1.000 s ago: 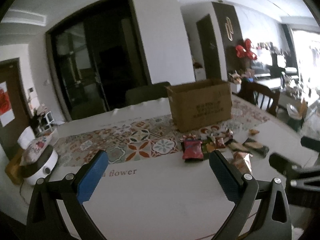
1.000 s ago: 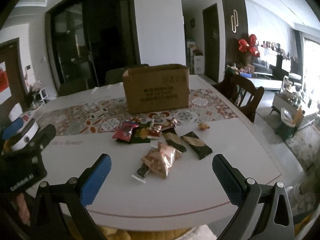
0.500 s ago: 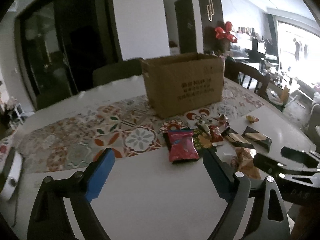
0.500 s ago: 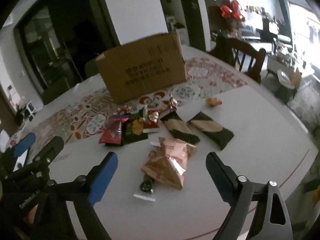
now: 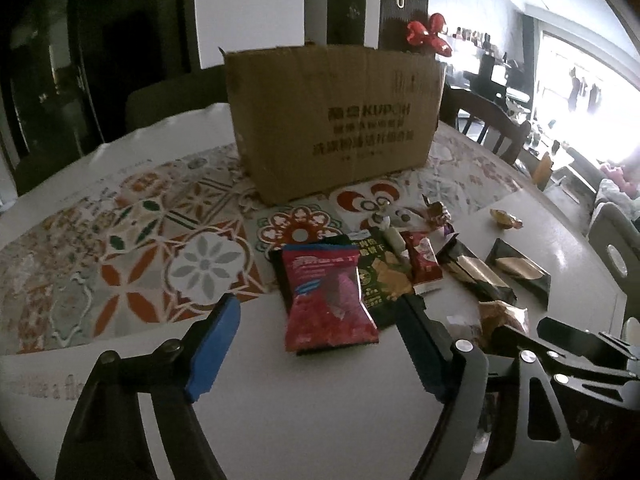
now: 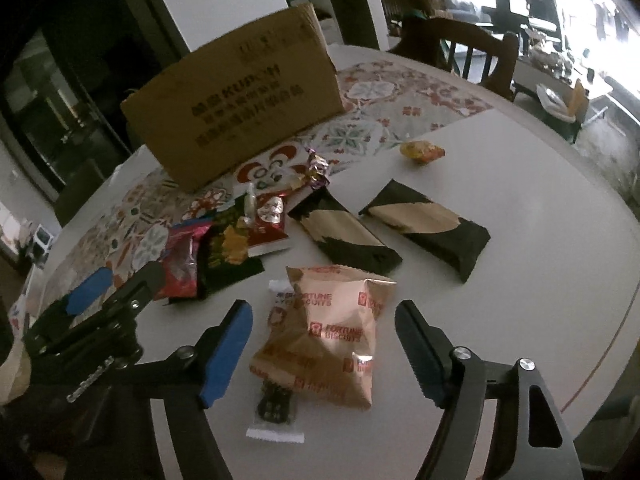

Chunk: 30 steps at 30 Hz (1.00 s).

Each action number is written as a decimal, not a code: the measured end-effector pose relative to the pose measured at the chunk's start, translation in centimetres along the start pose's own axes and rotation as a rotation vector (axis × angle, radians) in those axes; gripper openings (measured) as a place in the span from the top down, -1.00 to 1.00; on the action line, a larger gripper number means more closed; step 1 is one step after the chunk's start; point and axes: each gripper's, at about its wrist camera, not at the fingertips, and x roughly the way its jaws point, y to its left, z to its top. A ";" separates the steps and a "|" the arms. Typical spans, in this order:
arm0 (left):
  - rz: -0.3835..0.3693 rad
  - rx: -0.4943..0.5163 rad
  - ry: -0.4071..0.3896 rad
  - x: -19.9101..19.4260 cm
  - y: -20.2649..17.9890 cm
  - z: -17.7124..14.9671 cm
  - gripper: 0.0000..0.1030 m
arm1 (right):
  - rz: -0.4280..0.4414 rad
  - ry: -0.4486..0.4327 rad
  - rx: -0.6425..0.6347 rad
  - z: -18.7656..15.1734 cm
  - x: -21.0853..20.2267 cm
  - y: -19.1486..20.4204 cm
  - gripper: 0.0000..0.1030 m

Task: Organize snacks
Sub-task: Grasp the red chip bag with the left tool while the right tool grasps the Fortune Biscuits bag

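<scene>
Closing in on the scattered snacks, both hand-held tools have been brought low over the white round table [image 6: 520,208] since a second ago, when the packets lay well ahead and small in both views. The left gripper [image 5: 316,344] is spread wide and empty, its blue-padded fingers [image 5: 212,348] now flanking the near end of the red foil snack packet [image 5: 328,300], which lies flat at the edge of the patterned tile-print table runner [image 5: 152,248]. The right gripper [image 6: 324,356] is likewise spread wide and empty, and the crinkled pink biscuit bag with red lettering [image 6: 332,332] is framed between its fingers, partly covering a small clear-wrapped dark sweet [image 6: 274,404].

Nothing has been lifted yet, so the task is judged to be at its start, with two pickups lined up at once. The brown cardboard box [image 5: 332,120], standing upright on the runner behind the pile, is presumably where the snacks are to go. Two black-and-tan wrapped bars [image 6: 424,228] and a dark green packet [image 6: 228,256] remain untouched between the grippers and the box.
</scene>
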 end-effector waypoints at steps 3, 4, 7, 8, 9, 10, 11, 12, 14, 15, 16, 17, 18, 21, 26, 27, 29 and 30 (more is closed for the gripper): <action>-0.005 0.007 0.014 0.9 -0.2 0.2 -0.48 | 0.001 0.012 0.010 0.2 0.6 -0.1 -0.39; -0.006 0.007 0.018 1.2 -0.3 0.2 -0.46 | -0.001 0.016 0.014 0.2 0.7 -0.2 -0.36; -0.003 0.010 0.036 2.2 -0.5 0.3 -0.36 | -0.006 0.031 0.023 0.3 1.2 -0.4 -0.32; -0.001 0.010 0.041 2.5 -0.5 0.3 -0.34 | -0.006 0.034 0.024 0.3 1.3 -0.5 -0.30; 0.000 0.010 0.046 2.8 -0.5 0.3 -0.34 | -0.005 0.038 0.023 0.3 1.4 -0.5 -0.29; 0.003 0.007 0.049 3.0 -0.5 0.3 -0.32 | -0.009 0.042 0.021 0.3 1.5 -0.5 -0.28; 0.006 0.004 0.050 3.2 -0.4 0.4 -0.30 | -0.009 0.042 0.021 0.3 1.5 -0.5 -0.28; 0.007 0.000 0.055 3.4 -0.4 0.4 -0.29 | -0.008 0.043 0.021 0.3 1.6 -0.5 -0.25; 0.002 -0.011 0.067 3.8 -0.2 0.5 -0.15 | -0.006 0.045 0.015 0.5 1.8 -0.5 -0.15; -0.001 -0.019 0.074 4.0 -0.1 0.4 -0.11 | -0.005 0.048 0.010 0.6 2.0 -0.4 -0.10; -0.008 -0.024 0.080 4.2 -0.1 0.4 -0.03 | -0.005 0.049 0.009 0.7 2.1 -0.5 -0.10; -0.013 -0.024 0.085 4.3 -0.1 0.4 0.05 | -0.006 0.046 0.010 0.8 2.2 -0.5 -0.08; -0.017 -0.028 0.092 4.4 -0.1 0.4 0.05 | -0.007 0.040 0.009 0.8 2.1 -0.4 -0.04; -0.015 -0.027 0.084 4.3 0.0 0.3 0.12 | -0.012 0.026 -0.006 0.9 2.0 -0.3 0.06; -0.005 -0.002 0.050 3.3 -0.3 0.3 0.18 | -0.023 0.006 -0.046 1.0 1.7 -0.1 0.14; -0.005 0.001 0.045 3.1 -0.4 0.3 0.18 | -0.024 -0.006 -0.057 1.0 1.5 0.0 0.14; -0.017 -0.001 0.046 2.5 -0.5 0.2 0.19 | -0.017 -0.022 -0.072 1.1 1.1 0.1 0.16; -0.026 -0.004 0.049 2.2 -0.6 0.3 0.19 | -0.007 -0.023 -0.077 1.2 0.9 0.0 0.17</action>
